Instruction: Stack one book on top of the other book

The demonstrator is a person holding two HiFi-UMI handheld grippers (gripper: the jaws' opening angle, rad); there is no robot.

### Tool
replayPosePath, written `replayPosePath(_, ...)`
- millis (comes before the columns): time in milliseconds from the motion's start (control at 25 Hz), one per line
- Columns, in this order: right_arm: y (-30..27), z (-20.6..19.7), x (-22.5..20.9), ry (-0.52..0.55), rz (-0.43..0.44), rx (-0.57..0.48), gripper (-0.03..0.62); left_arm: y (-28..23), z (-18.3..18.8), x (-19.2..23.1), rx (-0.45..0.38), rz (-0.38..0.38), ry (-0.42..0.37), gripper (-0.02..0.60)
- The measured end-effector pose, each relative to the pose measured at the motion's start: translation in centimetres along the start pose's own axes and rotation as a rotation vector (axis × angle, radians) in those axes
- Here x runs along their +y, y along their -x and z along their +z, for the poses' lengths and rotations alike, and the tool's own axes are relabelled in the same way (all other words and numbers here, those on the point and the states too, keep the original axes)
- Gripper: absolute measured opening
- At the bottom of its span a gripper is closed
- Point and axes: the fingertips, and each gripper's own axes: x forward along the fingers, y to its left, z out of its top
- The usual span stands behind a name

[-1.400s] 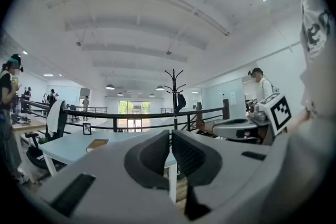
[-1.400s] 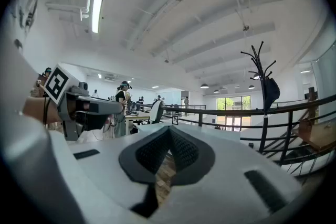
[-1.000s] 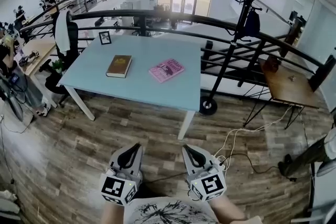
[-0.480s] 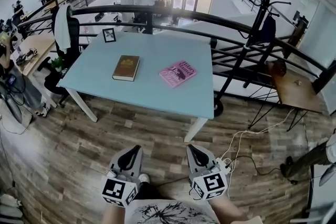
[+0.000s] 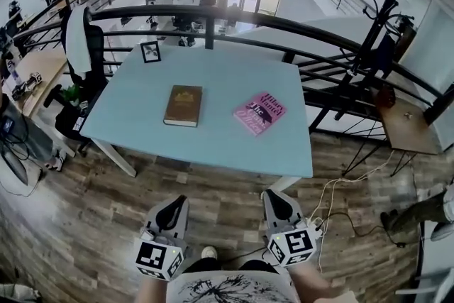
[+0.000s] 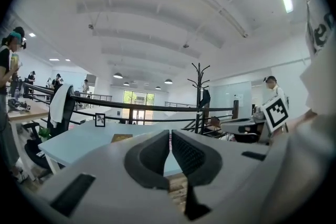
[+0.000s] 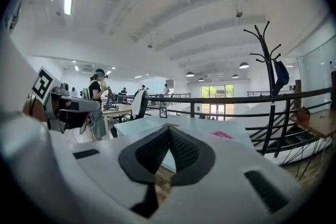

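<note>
We count 2 books on the light-blue rectangular table [image 5: 220, 81]: 1 brown hardcover book [image 5: 183, 105] twd its left and 1 pink paperback book [image 5: 259, 112] twd its right, lying apart. There's 1 small black-framed picture [image 5: 150, 52] at the table's far-left corner. 1 black office chair [image 5: 96, 50] w/ 1 white garment [image 5: 74, 35] sits left of the table. 1 black coat stand [image 5: 381, 7] is right of it. We hold 2 white grippers on the table's near side: left gripper [image 5: 177, 199] and right gripper [image 5: 273, 194].

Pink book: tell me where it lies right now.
In the head view the pink book lies flat on the right half of the table, right of the brown book and apart from it.
</note>
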Motion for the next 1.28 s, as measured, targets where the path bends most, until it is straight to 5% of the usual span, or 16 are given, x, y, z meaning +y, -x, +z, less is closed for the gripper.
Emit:
replayPosePath(400, -8.6, -1.4, -2.2, -0.019, -0.047, 0.051, -0.006, -7.6, -1.3, 5.8, 0.036, -0.037, 0.039, 0.015)
replayPosePath(960, -21.9, 1.6, -20.8, -0.099, -0.115, 0.027, -0.006, -28.7, 5.1, 5.4, -0.011, -0.069, -0.049, 0.015)
replayPosePath(1280, -27.2, -1.6, -28.5, -0.194, -0.128, 0.128, -0.006, -39.5, 3.4, 4.7, 0.008, -0.127, -0.011, 0.015)
